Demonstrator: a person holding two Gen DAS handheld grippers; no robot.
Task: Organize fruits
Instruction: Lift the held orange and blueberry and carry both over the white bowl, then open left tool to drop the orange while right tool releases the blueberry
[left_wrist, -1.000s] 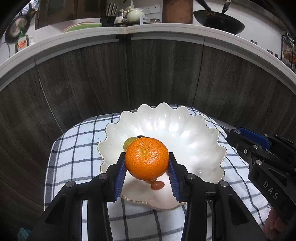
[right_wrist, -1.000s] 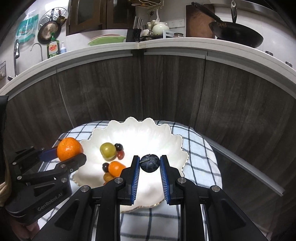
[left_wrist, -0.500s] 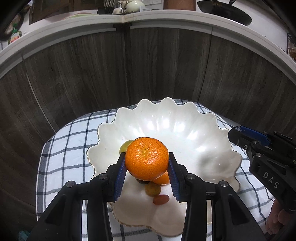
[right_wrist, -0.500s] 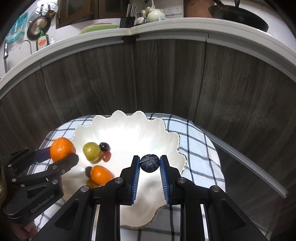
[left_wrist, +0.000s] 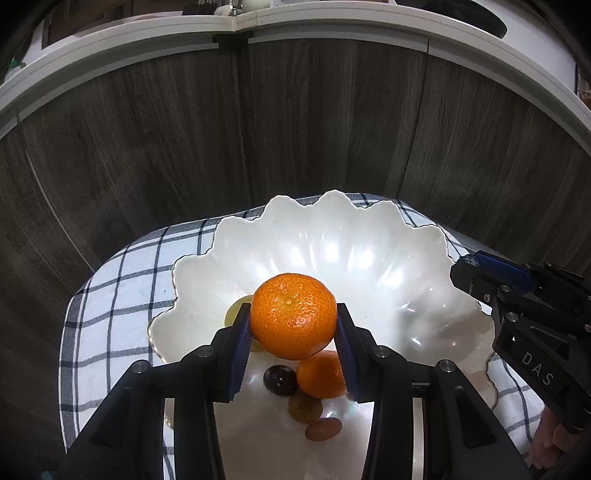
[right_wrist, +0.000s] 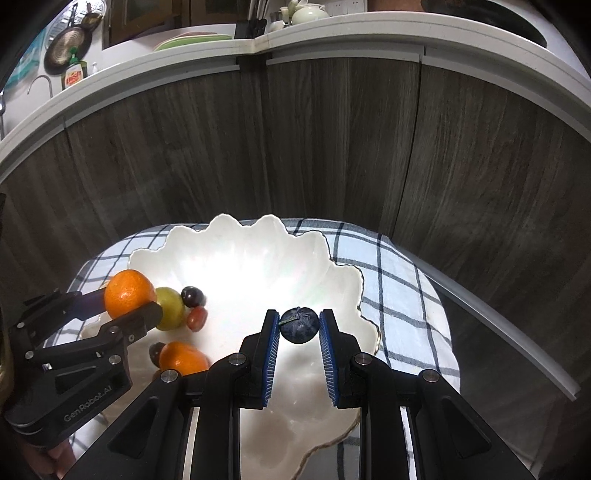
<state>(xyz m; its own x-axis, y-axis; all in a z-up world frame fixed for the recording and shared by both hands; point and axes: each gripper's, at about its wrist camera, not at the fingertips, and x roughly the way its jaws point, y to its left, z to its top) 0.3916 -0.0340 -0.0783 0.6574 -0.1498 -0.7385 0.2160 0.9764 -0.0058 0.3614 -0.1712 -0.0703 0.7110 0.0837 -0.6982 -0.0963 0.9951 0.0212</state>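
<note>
My left gripper (left_wrist: 293, 326) is clamped across the firm, light mandarin (left_wrist: 293, 315) and my right gripper (right_wrist: 298, 326) pinches the soft, bruisable dark plum (right_wrist: 299, 325) mid-body, both hovering over the fragile white bowl (right_wrist: 236, 236).

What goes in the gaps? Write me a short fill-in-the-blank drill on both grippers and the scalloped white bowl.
1. The left gripper is shut on a round ____ mandarin.
2. The right gripper is shut on a small dark ____ fruit.
3. The scalloped white bowl stands on a ____ cloth.

Missing words: orange; blue; checked
</note>
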